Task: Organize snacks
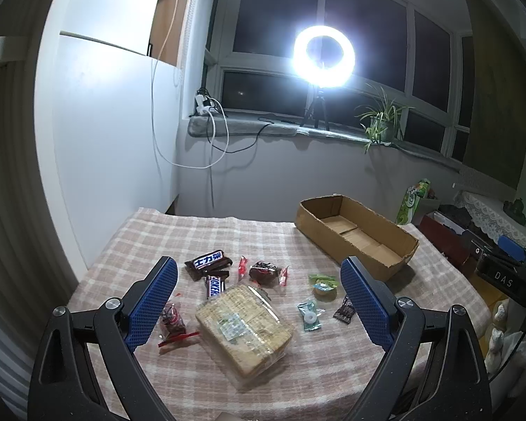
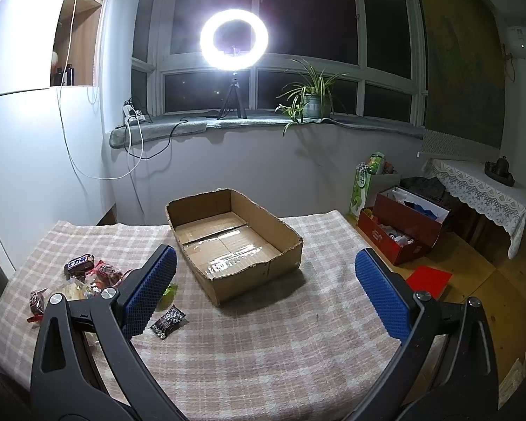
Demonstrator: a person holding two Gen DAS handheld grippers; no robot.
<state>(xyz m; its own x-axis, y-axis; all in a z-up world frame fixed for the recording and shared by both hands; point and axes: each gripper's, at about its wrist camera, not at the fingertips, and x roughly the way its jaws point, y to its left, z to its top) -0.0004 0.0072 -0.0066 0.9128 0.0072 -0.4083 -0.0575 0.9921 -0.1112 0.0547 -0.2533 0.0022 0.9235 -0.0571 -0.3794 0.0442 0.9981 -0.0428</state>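
We hold both pairs of tongs above the checked cloth of the counter (image 1: 150, 231), and neither grips anything. Our left tongs (image 1: 259, 291) are spread wide, their blue pads framing the scattered snacks from above. Between them lies the large clear-wrapped cracker pack (image 1: 243, 326), the biggest item on the cloth. Behind it sit two Snickers bars, the one with Chinese lettering (image 1: 208, 259) and a second (image 1: 214, 286) just in front of it. A dark candy in a red-ended wrapper (image 1: 263, 272) lies to their right, and another like it (image 1: 172, 317) rests just beside the left pad. Further right we see a small green-lidded cup (image 1: 322, 286), a clear packet holding a white ring-shaped sweet (image 1: 310, 315), and a dark patterned packet (image 1: 345, 310) close to the right pad.

Our right tongs (image 2: 264, 293) are likewise released, hanging before the cardboard box (image 2: 256, 277), which stands with nothing inside. The box sits toward the far right of the counter, well apart from the snack cluster. The dark patterned packet (image 2: 169, 321) lies near that left pad; a green scrap (image 2: 170, 289) beside it is probably the cup, though mostly hidden.
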